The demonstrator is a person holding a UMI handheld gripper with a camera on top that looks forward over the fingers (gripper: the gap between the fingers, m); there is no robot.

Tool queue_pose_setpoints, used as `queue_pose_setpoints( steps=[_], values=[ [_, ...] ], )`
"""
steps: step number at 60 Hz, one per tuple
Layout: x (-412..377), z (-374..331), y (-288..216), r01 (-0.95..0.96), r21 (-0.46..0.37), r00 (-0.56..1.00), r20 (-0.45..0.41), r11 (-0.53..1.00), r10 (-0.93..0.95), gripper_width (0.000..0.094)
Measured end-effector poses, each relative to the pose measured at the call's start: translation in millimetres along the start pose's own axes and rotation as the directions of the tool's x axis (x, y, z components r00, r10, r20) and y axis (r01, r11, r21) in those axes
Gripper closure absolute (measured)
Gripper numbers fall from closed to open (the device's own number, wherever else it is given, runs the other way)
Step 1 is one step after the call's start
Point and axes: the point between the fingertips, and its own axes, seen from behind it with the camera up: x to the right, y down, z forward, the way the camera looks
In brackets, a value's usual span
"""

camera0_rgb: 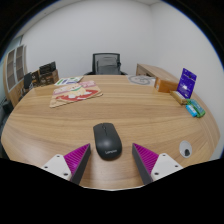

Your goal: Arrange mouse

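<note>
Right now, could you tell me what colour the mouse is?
Black. The mouse shows in the gripper view, just ahead of the open tongs.

Mouse (107, 140): black, oval, matte computer mouse, lying flat on the wooden tabletop (120, 105), lengthwise near-to-far, near edge, between the tool's (112, 162) spread fingers, untouched.

Office/meeting room: big wooden worktop (40, 125), black office chair (109, 63) beyond the jaws, papers (76, 93), white walls (80, 30).

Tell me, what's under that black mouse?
The mouse lies directly on the bare wooden table, just ahead of the open gripper. The wood beneath it is hidden by its body.
</note>
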Motion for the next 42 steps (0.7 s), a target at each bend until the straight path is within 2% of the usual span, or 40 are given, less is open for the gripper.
queue_pose_setpoints(
  steps=[32,42],
  values=[
    [8,52,-35,-0.026,-0.012,1.0,0.002,1.0,0.026,0.0067],
    [3,52,-35,-0.025,-0.02,1.0,0.0,0.999,0.025,0.0172]
  ],
)
